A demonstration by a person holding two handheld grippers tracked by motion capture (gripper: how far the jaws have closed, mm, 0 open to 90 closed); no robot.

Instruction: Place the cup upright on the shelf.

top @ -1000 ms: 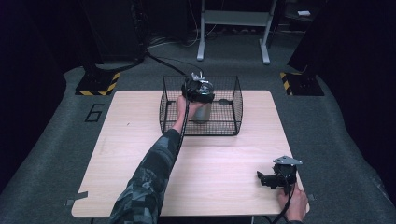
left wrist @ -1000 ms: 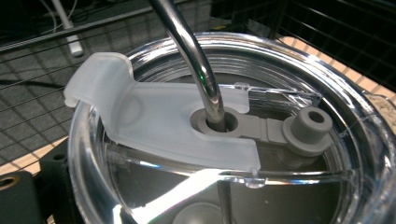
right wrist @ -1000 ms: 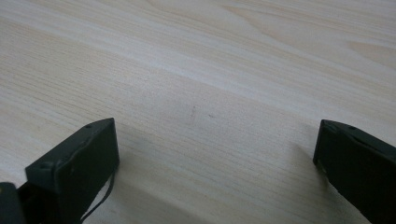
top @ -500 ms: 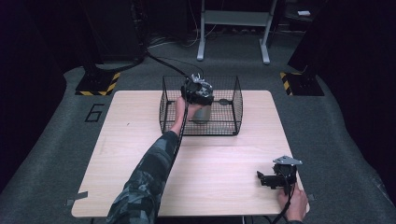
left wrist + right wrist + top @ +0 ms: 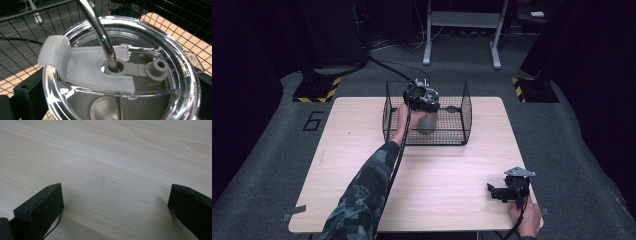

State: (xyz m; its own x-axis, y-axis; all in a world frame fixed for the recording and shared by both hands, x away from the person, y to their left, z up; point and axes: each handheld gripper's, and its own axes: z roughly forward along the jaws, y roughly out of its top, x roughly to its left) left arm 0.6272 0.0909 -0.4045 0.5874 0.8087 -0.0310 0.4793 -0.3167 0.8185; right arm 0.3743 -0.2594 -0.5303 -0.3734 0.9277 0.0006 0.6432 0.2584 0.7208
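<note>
At the near right corner of the pale wooden table (image 5: 362, 165), you are resting your right gripper (image 5: 507, 190) on the bare surface, its two black jaws standing wide apart with nothing between them. Farther out, your camouflage-sleeved left arm (image 5: 372, 185) is reaching into the black wire basket (image 5: 462, 107) at the table's far edge, where your left gripper (image 5: 422, 96) is sitting over the silver metal tumbler (image 5: 428, 122) inside it. Its jaws are flanking the cup, but whether they are clamped on it cannot be told. The tumbler's clear plastic lid (image 5: 180, 65) is carrying a frosted flip tab (image 5: 82, 70) and a bent metal straw (image 5: 100, 32) through its centre hole. By the look of things, you are either lifting the cup out or setting it down; the next move is calling for a steady, upright carry clear of the basket's rim. The basket is otherwise looking empty.
</note>
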